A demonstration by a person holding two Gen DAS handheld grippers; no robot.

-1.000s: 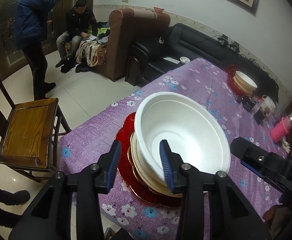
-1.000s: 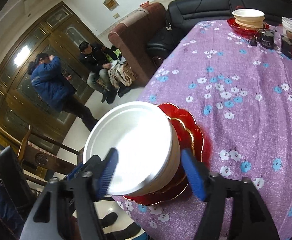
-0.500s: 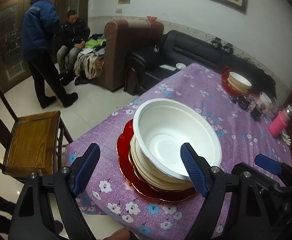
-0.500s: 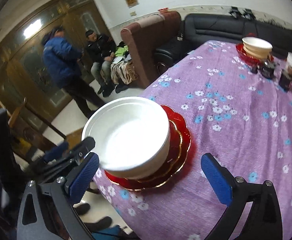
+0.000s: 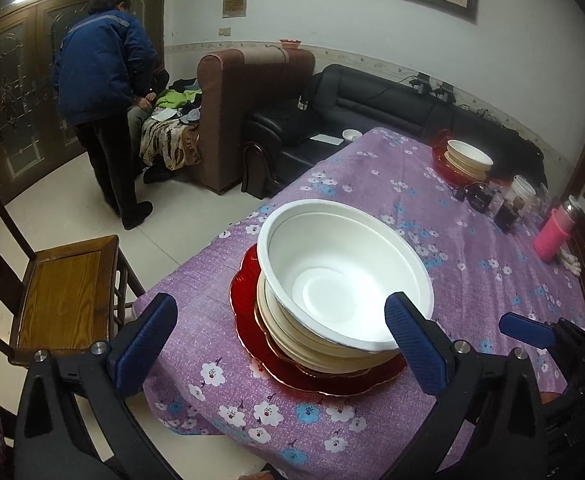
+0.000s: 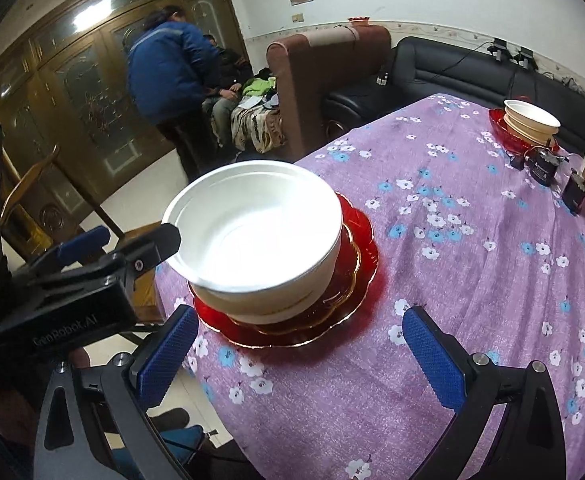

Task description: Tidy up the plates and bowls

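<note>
- Left wrist view: your left gripper [image 5: 280,344] has just been opening, now wide and empty; the white bowl [image 5: 346,276] sits nested on the stack over the red plate [image 5: 252,312].
- Your right gripper [image 6: 304,352] just spread too, holding nothing, so the stack stands free near the table [image 6: 472,272] corner.

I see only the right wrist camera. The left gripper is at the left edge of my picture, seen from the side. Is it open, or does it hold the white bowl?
Observer: Open. In the left wrist view the left gripper has just been opening its jaws. They stand wide, and the white bowl shows between them with no pad pressing on it.
Operator: What is under the bowl? I see only one cream layer.
Observer: More than one cream dish is stacked under it, on the red plate.
Operator: Is anything at the table's right edge, which my picture cuts off?
Observer: Yes, a pink bottle.
</note>
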